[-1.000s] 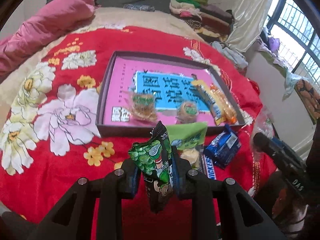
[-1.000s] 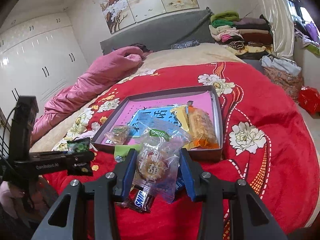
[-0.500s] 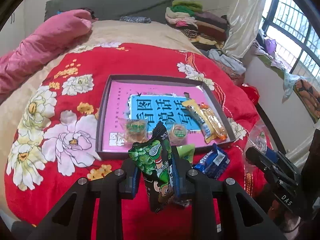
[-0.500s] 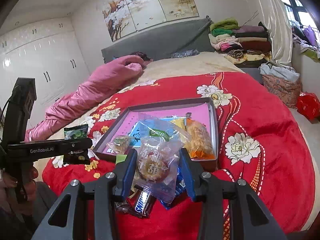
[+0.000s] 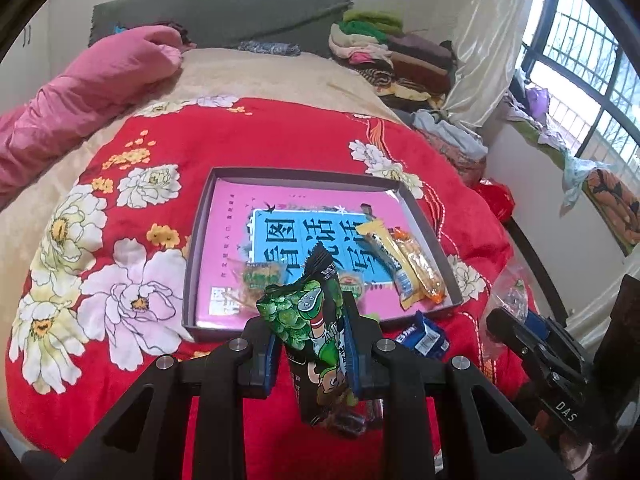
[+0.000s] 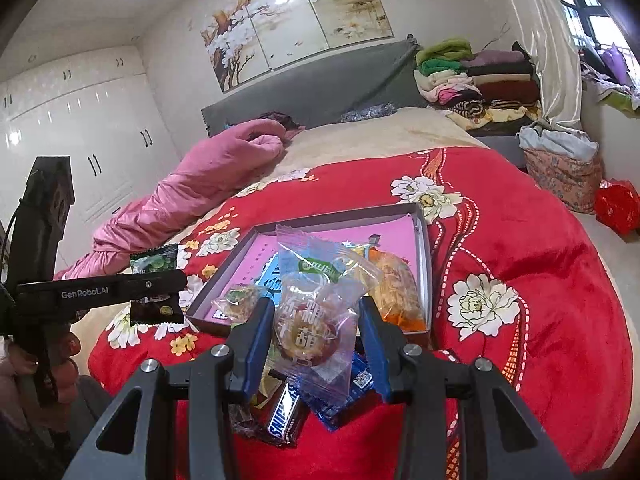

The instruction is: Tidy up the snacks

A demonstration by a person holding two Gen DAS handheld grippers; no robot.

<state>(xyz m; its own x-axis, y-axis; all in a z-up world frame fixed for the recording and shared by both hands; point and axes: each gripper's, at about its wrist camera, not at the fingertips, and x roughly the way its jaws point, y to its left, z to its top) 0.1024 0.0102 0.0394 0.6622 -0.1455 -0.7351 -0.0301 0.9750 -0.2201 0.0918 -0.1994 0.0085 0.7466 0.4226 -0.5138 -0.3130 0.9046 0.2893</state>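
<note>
The left gripper [image 5: 310,344] clamps a green-and-black snack packet [image 5: 316,332] upright above the red floral blanket [image 5: 280,140], just short of the shallow box [image 5: 192,264]. The right gripper [image 6: 316,344] grips a clear pouch [image 6: 320,308] holding a round pastry; its printed characters are too blurred to read. Under it lies a bar reading "SNICKERS" [image 6: 282,412]. The left gripper's arm reads "GenRobot.AI", the right gripper's "DAS". Wrapped snacks [image 5: 416,268] lie in the box.
</note>
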